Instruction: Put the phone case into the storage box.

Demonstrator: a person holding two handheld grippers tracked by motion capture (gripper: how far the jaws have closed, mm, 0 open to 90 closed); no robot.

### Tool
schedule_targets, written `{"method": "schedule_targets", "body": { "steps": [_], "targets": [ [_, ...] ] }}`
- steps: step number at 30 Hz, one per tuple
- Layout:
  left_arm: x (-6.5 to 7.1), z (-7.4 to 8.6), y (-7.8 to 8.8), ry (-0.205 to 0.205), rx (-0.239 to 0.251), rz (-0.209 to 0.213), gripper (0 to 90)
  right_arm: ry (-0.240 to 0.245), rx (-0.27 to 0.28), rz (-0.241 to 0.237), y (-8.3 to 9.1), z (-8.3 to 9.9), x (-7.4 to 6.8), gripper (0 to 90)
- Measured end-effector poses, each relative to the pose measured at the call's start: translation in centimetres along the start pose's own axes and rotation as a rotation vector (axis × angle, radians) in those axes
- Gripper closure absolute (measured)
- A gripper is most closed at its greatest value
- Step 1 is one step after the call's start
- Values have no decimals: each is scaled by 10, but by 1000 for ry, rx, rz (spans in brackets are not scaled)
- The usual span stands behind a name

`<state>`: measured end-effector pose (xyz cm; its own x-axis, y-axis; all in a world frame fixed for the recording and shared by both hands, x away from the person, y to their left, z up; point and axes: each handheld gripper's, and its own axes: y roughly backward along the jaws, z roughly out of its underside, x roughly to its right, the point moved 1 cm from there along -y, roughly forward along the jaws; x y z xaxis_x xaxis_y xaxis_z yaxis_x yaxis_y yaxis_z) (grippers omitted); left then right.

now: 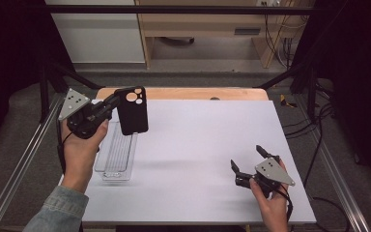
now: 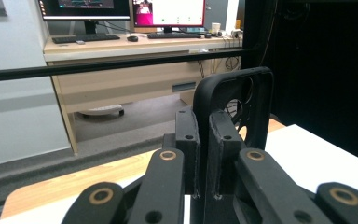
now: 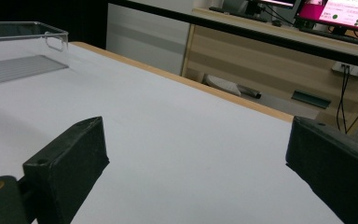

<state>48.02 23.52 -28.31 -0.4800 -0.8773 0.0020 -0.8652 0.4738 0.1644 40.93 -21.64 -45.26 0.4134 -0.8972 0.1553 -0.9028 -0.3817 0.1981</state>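
While my two hands work over the white counter (image 1: 193, 154), one clear plastic tray (image 1: 116, 157) lies near its left edge. One black phone case (image 1: 132, 110) hangs in the air above the tray's far end, upright, camera cutouts at its top. My left tongs (image 1: 112, 101) are clamped on the case's edge. My right tongs (image 1: 248, 158) sit low near the counter's near right corner, spread wide with nothing between them. I can read no writing on any of these.

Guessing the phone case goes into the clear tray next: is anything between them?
Nothing visible. The left tool holds the phone case above the clear tray's far end; the tray looks empty.
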Motion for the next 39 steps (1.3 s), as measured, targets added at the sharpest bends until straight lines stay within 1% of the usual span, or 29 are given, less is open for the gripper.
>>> {"method": "schedule_targets", "body": {
  "steps": [3,5,7,11,15,19,20,24,29,31,32,33,36,39],
  "targets": [
    [-4,-1,-2,-1,3,-3,835,-14,-4,-7,1,2,1,53],
    [-7,-3,-4,-13,4,-8,835,-27,-2,-14,3,4,2,54],
    [-10,-3,-7,-10,12,-12,835,-30,-3,-24,4,5,2,54],
    [-14,-3,-11,-11,13,-21,835,-44,-6,-22,5,8,4,65],
    [-17,-4,-15,-19,12,-23,835,-46,-2,-22,5,8,3,65],
    [-24,-5,-16,-17,24,-31,835,-31,-6,-32,3,9,0,63],
    [-25,-6,-16,-21,20,-34,835,-29,-11,-36,2,10,-1,62],
    [-31,-8,-19,-11,30,-44,835,-35,-12,-45,2,10,-2,61],
    [-35,-8,-23,-22,28,-50,835,-40,-1,-48,2,11,0,59],
    [-38,-8,-25,-14,29,-50,835,-42,4,-48,2,11,0,58],
    [-39,-8,-26,0,32,-45,835,-39,8,-49,2,11,0,58],
    [-40,-8,-27,3,30,-41,835,-37,12,-49,2,11,0,58],
    [-43,-9,-30,-16,25,-47,835,-38,13,-55,1,12,-1,58],
    [-45,-10,-32,-22,18,-54,835,-46,17,-64,1,12,-3,58]
  ]
}}
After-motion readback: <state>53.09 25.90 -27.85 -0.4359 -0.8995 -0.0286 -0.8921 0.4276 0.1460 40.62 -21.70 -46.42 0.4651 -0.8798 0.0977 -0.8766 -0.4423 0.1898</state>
